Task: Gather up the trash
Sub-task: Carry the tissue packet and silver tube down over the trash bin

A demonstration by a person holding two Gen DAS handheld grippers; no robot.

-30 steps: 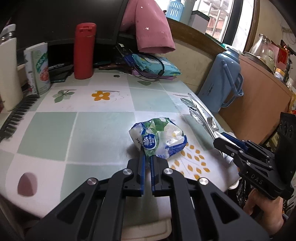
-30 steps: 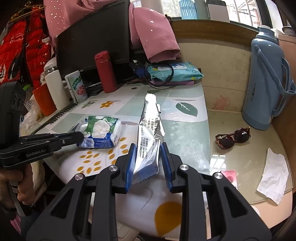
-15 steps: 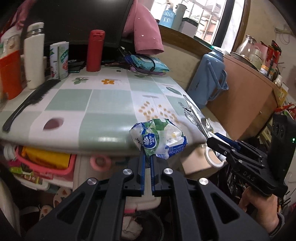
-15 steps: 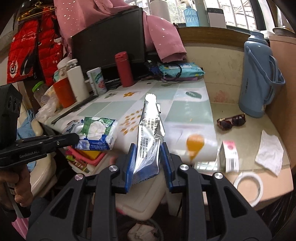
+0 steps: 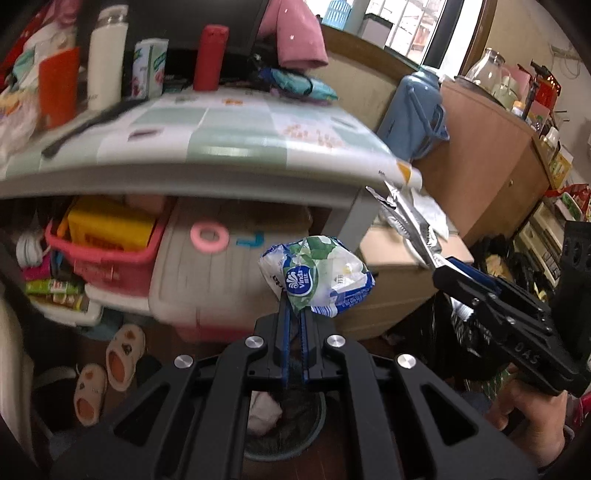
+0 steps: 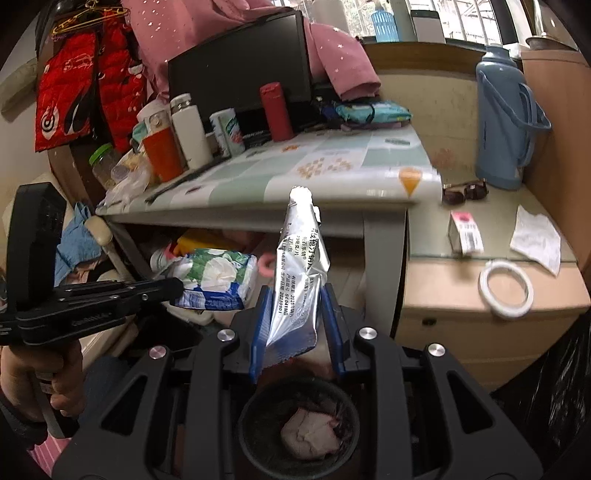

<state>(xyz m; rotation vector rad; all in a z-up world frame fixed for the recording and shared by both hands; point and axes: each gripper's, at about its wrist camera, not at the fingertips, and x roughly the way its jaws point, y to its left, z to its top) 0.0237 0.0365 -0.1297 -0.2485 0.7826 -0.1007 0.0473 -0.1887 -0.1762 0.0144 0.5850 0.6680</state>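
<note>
A crumpled tissue packet [image 5: 317, 275] hangs pinched in the left gripper [image 5: 293, 314], and a silver foil wrapper [image 6: 301, 273] is clamped in the right gripper [image 6: 295, 317], both off the table's [image 6: 332, 177] front edge, above a dark bin [image 6: 299, 424].

A: Where does the light come from?
B: Daylight, through the windows [image 5: 402, 22] at the top, where the panes wash out to white. Indoors it is moderately bright and soft.
A: Any shadows?
B: Under the surface [image 6: 332, 166] it turns dim, and the bin [image 6: 299, 424] below is dark inside.
A: Sharpness?
B: The left view smears: the surface edge and bottles [image 5: 105, 55] are streaked with motion blur, while the wrapper [image 5: 317, 277] stays crisp. The right view is sharper, with glare on the foil pack [image 6: 299, 273].
A: Distortion?
B: Strong fisheye. Straight edges bow, and the corners fall into black.
</note>
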